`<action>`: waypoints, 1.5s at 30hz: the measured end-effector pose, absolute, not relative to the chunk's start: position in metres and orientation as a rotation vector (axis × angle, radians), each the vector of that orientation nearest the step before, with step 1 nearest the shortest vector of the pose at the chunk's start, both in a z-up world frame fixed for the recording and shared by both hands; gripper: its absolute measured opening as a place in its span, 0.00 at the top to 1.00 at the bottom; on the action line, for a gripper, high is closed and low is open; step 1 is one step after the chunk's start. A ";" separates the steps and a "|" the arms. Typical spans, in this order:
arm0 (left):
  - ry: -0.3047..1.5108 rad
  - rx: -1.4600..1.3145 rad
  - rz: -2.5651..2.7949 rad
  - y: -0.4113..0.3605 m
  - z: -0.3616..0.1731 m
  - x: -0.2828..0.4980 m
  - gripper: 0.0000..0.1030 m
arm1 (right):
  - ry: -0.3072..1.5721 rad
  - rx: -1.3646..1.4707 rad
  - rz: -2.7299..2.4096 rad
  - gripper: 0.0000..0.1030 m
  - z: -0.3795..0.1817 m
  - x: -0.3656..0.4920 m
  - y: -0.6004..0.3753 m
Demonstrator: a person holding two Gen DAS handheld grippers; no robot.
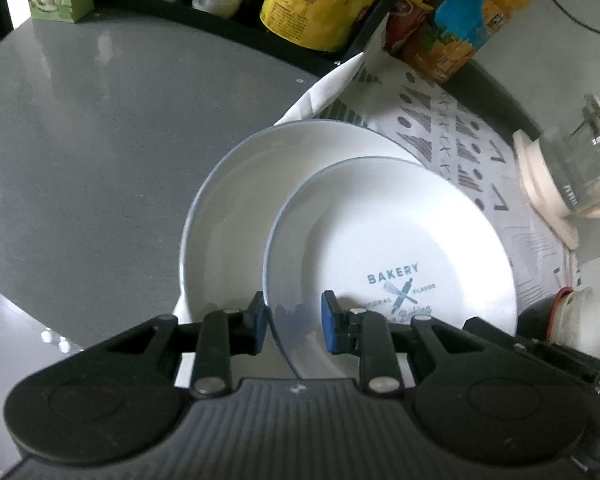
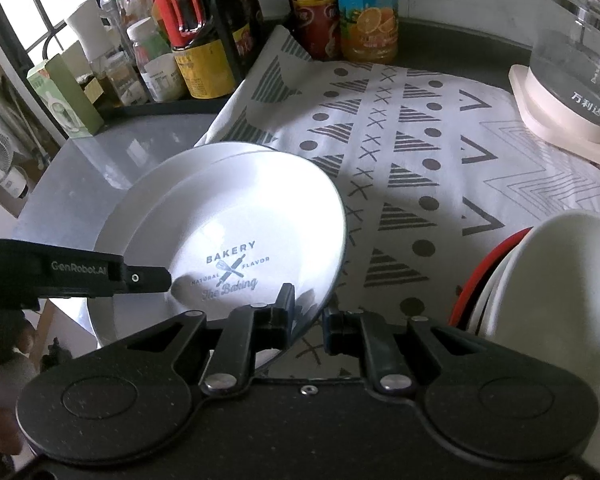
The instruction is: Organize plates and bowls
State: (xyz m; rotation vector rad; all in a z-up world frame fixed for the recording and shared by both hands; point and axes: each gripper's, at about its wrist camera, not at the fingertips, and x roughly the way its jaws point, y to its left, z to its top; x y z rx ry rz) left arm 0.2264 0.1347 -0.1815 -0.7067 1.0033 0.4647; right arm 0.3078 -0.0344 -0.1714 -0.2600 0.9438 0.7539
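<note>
Your left gripper (image 1: 294,322) straddles the near rim of the BAKERY plate (image 1: 388,248), its right pad clear of the surface, so no grip shows. Your right gripper (image 2: 309,320) is clamped on that plate's opposite rim. The plate sits tilted inside a larger white plate (image 1: 236,200) on the grey table (image 1: 100,140), overlapping the patterned cloth (image 2: 420,152).

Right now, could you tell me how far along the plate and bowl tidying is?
Done: the bowls look nested on the right. In hand: the right gripper is shut on the BAKERY plate, the left gripper straddles its rim, over the larger plate. Left: setting it squarely down and letting go.
</note>
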 end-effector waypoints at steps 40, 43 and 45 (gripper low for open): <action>0.915 -0.683 0.572 0.162 -0.173 0.199 0.72 | 0.969 -0.232 0.734 0.77 -0.181 0.306 -0.028; 0.910 -0.714 0.569 0.167 -0.174 0.197 0.74 | 0.974 -0.212 0.742 0.77 -0.181 0.307 -0.030; 0.908 -0.721 0.570 0.168 -0.174 0.197 0.74 | 0.968 -0.200 0.744 0.77 -0.179 0.307 -0.033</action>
